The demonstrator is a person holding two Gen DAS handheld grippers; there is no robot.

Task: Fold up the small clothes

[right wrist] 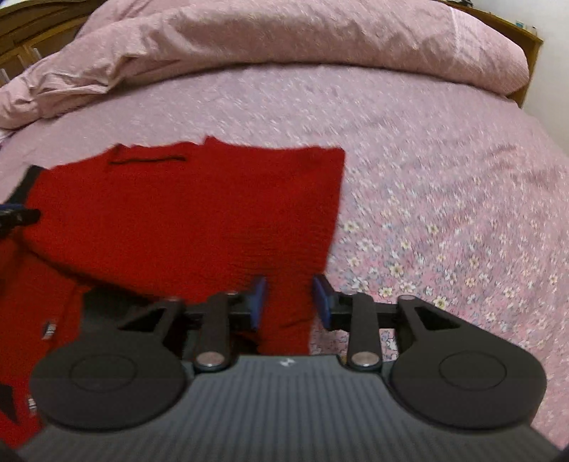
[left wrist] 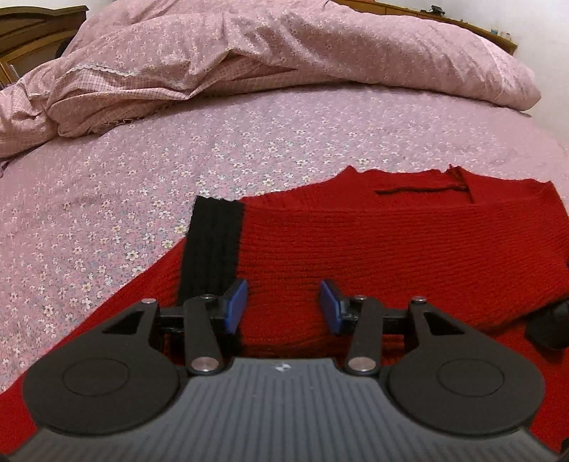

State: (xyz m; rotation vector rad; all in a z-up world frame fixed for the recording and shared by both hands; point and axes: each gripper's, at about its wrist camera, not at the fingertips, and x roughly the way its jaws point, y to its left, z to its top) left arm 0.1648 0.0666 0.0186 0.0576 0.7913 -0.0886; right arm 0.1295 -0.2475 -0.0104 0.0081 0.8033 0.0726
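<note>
A bed in pink floral sheet point(left wrist: 249, 142) carries a folded red knit garment point(left wrist: 391, 248) and a rumpled duvet point(left wrist: 284, 46).

A bedroom in a home. A bed point(left wrist: 249, 149) fills the view, covered by a pink sheet printed with small white flowers. A rumpled matching duvet point(left wrist: 284, 46) is bunched along its far side. Behind it stands a dark wooden headboard point(left wrist: 32, 25), and a pale wall point(right wrist: 554, 71) shows at the right.
</note>
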